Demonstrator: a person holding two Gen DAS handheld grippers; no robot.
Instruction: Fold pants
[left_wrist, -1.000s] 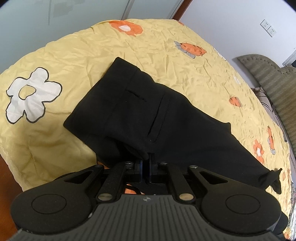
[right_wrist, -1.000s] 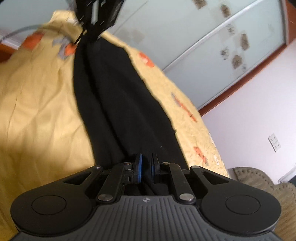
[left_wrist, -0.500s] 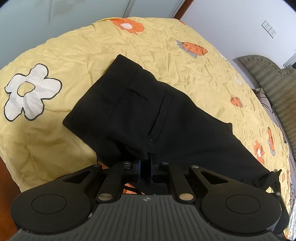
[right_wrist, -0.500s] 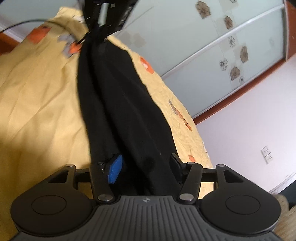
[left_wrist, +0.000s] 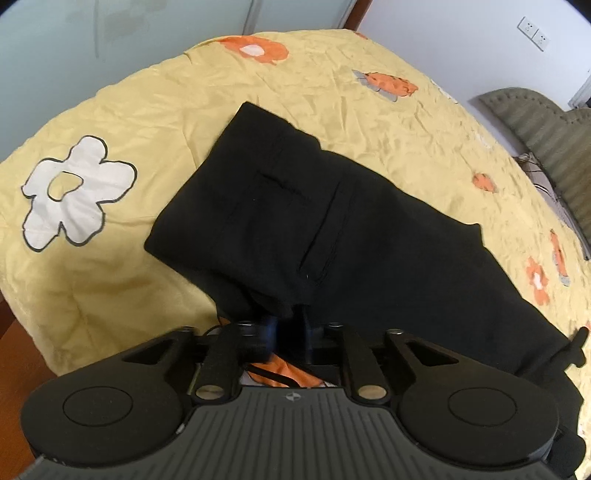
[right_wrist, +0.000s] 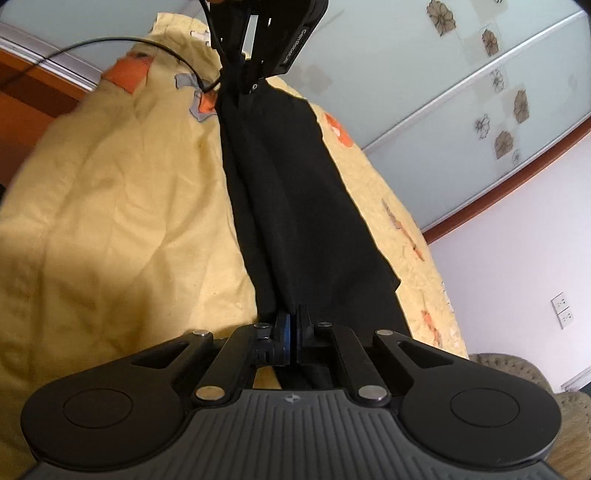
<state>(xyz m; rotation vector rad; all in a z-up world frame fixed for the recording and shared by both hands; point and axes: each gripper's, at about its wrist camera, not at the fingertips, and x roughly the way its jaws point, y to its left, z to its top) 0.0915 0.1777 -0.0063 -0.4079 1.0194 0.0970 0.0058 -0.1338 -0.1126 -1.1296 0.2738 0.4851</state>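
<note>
Black pants (left_wrist: 332, 229) lying lengthwise on the yellow flowered bedspread (left_wrist: 110, 288), waist end folded near the left gripper (left_wrist: 288, 325). Left fingers just parting, slightly open, cloth edge loose between them. Right gripper (right_wrist: 291, 328) just clamped tight on the leg end. Black cable (right_wrist: 110, 40) across the bedspread.

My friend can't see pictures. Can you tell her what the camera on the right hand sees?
Black pants lie stretched in a long strip across a yellow flowered blanket. At the bottom, the right tool is pinched shut on the near end of the pants, while the left tool is at the far end. Frosted sliding doors stand behind the bed.
</note>
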